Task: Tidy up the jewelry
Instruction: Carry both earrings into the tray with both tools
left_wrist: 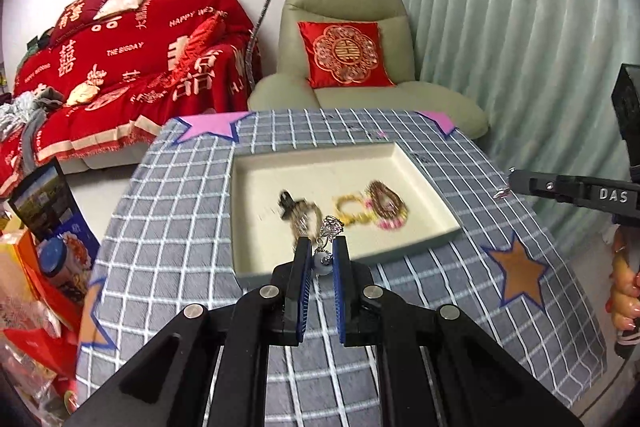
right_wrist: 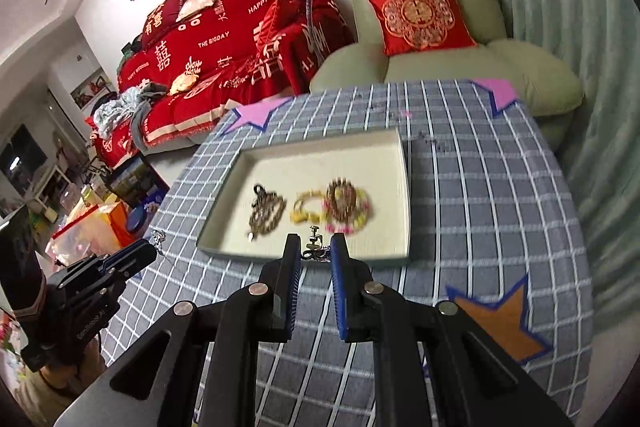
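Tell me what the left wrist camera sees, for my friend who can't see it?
The left tool pinches a small silver earring above a cream tray of beaded bracelets on a grey checked tablecloth. The right tool reaches in from the right edge, also holding something small and silver.

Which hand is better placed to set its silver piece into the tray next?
Left, marginally: the left tongs, shut on a silver piece, hover just beside the tray corner with bare floor. Right tongs look farther off.

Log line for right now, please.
left tongs: shut on silver earring | right tongs: shut on small metal piece | tray: three bracelet piles
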`<state>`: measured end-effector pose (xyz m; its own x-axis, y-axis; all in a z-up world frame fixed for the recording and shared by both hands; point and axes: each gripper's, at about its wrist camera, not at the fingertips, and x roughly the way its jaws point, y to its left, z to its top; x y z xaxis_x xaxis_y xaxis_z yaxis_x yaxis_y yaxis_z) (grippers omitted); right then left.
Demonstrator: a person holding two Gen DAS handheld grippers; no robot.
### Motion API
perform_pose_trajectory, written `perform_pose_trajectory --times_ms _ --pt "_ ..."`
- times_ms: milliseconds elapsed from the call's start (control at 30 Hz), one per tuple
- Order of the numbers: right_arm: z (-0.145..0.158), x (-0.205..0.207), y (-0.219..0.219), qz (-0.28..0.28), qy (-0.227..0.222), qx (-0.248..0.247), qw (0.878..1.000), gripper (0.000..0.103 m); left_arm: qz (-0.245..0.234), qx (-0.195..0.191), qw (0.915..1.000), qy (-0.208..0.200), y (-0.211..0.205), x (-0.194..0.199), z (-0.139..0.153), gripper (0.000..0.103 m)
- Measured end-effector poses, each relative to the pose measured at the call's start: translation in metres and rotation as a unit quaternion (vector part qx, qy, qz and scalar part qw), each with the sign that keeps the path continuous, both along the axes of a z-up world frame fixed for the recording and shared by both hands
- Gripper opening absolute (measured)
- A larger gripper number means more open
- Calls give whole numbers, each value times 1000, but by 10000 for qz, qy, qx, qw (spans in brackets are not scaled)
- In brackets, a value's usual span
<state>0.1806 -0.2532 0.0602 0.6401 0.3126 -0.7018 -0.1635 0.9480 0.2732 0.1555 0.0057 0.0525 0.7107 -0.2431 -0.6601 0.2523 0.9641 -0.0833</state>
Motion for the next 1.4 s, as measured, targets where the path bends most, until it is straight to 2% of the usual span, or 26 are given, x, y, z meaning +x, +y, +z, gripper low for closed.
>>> perform_pose_trajectory --times_ms 300,500,600,800,1000,1167,1400 --pt "40 48 6 45 -268 -61 9996 16 179 26 9996 -208 5 38 20 20" --pt "46 87 12 82 -297 -79 9995 16 393 -63 9988 -294 10 80 28 20" --pt "34 105 15 96 -191 -127 9997 16 451 -3 9988 -167 7 98 16 20" --pt "-16 136 16 18 165 -185 9997 16 488 180 9985 148 -5 119 -27 20" --pt "-63 150 16 16 475 -369 9982 16 505 414 9968 451 -19 136 -67 20" --pt "-98 162 12 -56 753 -352 9965 16 503 529 9955 608 -27 143 -87 20" --pt "-122 172 14 -41 916 -524 9944 16 505 652 9936 770 -31 147 -104 20"
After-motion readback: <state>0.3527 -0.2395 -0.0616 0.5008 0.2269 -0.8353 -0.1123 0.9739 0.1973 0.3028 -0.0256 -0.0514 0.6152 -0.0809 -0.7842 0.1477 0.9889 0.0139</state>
